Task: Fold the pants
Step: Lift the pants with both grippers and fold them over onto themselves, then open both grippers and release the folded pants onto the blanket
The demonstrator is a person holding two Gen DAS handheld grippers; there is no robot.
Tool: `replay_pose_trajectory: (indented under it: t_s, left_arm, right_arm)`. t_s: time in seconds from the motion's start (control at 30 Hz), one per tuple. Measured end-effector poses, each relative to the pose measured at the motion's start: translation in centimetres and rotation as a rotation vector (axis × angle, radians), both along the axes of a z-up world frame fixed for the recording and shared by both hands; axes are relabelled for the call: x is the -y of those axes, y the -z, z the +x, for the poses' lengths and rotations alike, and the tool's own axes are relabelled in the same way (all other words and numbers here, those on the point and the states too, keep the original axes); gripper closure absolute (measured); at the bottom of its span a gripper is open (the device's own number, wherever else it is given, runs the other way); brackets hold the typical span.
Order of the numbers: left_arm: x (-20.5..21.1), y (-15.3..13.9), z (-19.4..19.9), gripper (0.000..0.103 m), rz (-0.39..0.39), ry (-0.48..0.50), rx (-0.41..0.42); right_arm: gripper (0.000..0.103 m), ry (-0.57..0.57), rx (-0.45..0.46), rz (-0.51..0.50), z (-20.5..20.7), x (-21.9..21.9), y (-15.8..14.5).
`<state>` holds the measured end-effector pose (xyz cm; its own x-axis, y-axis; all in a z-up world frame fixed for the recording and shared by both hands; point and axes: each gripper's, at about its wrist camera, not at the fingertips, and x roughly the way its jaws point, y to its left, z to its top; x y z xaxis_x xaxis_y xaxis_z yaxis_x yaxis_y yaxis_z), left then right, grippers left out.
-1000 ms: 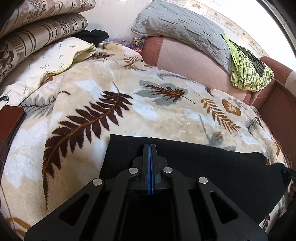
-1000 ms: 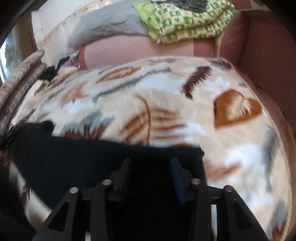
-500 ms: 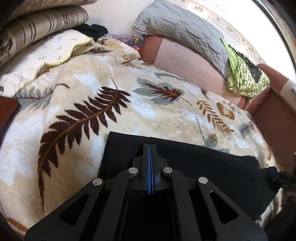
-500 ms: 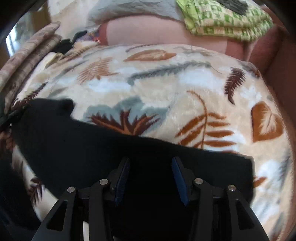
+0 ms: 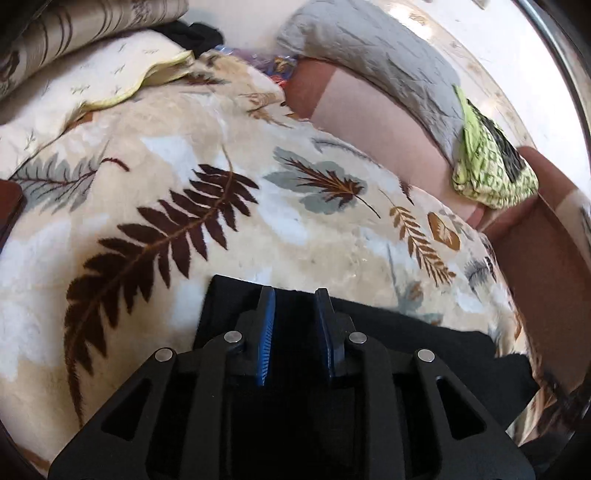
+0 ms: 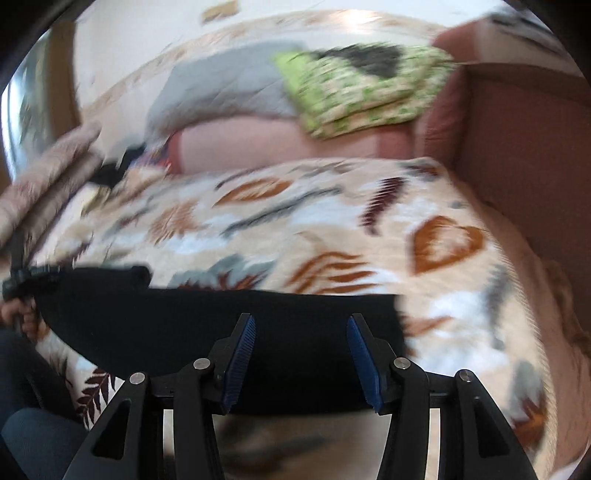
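Observation:
The black pants (image 5: 424, 343) lie folded in a long strip across the near edge of the leaf-print blanket (image 5: 332, 240). My left gripper (image 5: 294, 295) sits over their left end; its jaws are opening, the blue pads stand apart, and black cloth shows between them without being pinched. In the blurred right wrist view my right gripper (image 6: 301, 321) hangs open above the right part of the pants (image 6: 184, 317), its pads (image 6: 240, 354) clear of the cloth. A hand (image 6: 22, 314) shows at the strip's far left end.
A grey pillow (image 5: 369, 48) and a green patterned cloth (image 5: 487, 170) rest on the pink sofa back (image 5: 369, 125). Striped cushions (image 5: 92, 22) and a cream pillow (image 5: 92, 74) lie at the far left. A brown armrest (image 5: 546, 258) bounds the right side.
My left gripper's jaws, pressed together before, now stand apart over the pants. My right gripper has lifted and pulled back, so the whole strip shows beyond its fingers.

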<state>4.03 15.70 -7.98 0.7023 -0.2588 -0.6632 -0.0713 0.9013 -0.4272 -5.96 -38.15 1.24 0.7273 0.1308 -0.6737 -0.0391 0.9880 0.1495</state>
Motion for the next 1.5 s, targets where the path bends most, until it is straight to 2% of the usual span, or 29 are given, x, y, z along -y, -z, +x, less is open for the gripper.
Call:
replay_pose_trajectory:
  t_s: [0.1, 0.2, 0.3, 0.4, 0.47, 0.53, 0.57, 0.63, 0.67, 0.7, 0.73, 0.87, 0.97, 1.03, 1.1, 1.13, 1.17, 1.2, 1.23, 1.33, 1.5]
  left_arm:
    - [0.9, -1.5, -1.6, 0.082, 0.061, -0.011, 0.025]
    - [2.0, -3.4, -4.0, 0.082, 0.076, -0.032, 0.102]
    - [4.2, -5.2, -5.5, 0.082, 0.079, 0.002, 0.149]
    - [8.1, -8.4, -5.9, 0.082, 0.085, 0.099, 0.203]
    - [11.2, -10.7, -6.0, 0.082, 0.136, 0.178, 0.240]
    - [15.0, -12.8, -5.9, 0.074, 0.208, 0.261, 0.292]
    - [17.0, -13.7, -5.8, 0.073, 0.255, 0.305, 0.325]
    - [20.2, -15.2, -5.5, 0.073, 0.339, 0.379, 0.389]
    - [22.0, -15.9, -5.1, 0.073, 0.396, 0.424, 0.418]
    - [23.0, -16.3, -4.8, 0.073, 0.424, 0.451, 0.431]
    - [24.1, -16.8, -4.2, 0.073, 0.436, 0.475, 0.438]
    - [26.2, -17.6, -2.1, 0.073, 0.416, 0.483, 0.417]
    - [26.4, -17.2, -1.1, 0.073, 0.338, 0.434, 0.349]
    - [26.1, -16.4, -0.5, 0.073, 0.269, 0.412, 0.276]
    - [25.3, -15.8, -0.3, 0.073, 0.208, 0.372, 0.229]
    - [24.7, -15.3, -0.2, 0.073, 0.170, 0.340, 0.211]
    - [24.3, -14.9, -0.2, 0.073, 0.148, 0.321, 0.201]
    - [24.1, -14.6, -0.2, 0.073, 0.142, 0.312, 0.195]
    - [23.8, -14.2, -0.2, 0.073, 0.148, 0.297, 0.183]
    - [23.2, -13.8, 0.3, 0.073, 0.124, 0.259, 0.160]
    - [22.7, -13.4, 0.9, 0.073, 0.088, 0.248, 0.145]
  right_arm:
    - [0.053, 0.109, 0.038, 0.025, -2.7, 4.4, -0.9]
    - [0.053, 0.199, 0.046, 0.066, -4.8, 8.0, -1.0]
    - [0.053, 0.199, 0.061, 0.114, -6.0, 9.2, -0.6]
    - [0.053, 0.070, 0.083, 0.109, -5.9, 6.9, -0.3]
    - [0.053, -0.004, 0.132, 0.048, -5.8, 4.4, -0.5]
    - [0.053, -0.069, 0.160, 0.035, -5.2, 2.7, -0.1]
    - [0.053, -0.071, 0.126, 0.011, -4.3, 2.0, 1.2]
    - [0.052, -0.020, -0.047, -0.001, -1.7, 2.2, 5.1]
    - [0.053, -0.001, -0.043, 0.046, -1.2, 2.8, 6.6]
    - [0.053, 0.010, 0.013, 0.068, -1.4, 3.1, 6.3]
    - [0.053, 0.011, 0.000, 0.080, -1.2, 3.2, 6.2]
    - [0.053, 0.013, 0.037, 0.112, -2.4, 3.5, 4.8]
    - [0.053, -0.001, 0.106, 0.116, -4.2, 3.6, 2.9]
    - [0.053, -0.007, 0.110, 0.134, -4.2, 3.8, 2.3]
    - [0.053, -0.030, 0.058, 0.172, -2.9, 3.8, 2.8]
    - [0.053, -0.033, 0.003, 0.177, -2.0, 3.7, 3.6]
    - [0.052, -0.020, -0.113, 0.159, -0.5, 3.4, 5.4]
    - [0.052, -0.012, -0.111, 0.148, -0.1, 3.4, 5.9]
    - [0.051, -0.003, -0.072, 0.143, 0.3, 3.3, 5.6]
    - [0.051, 0.007, -0.100, 0.124, 2.4, 3.1, 5.6]
    - [0.051, 0.027, -0.176, 0.126, 6.5, 3.4, 5.1]
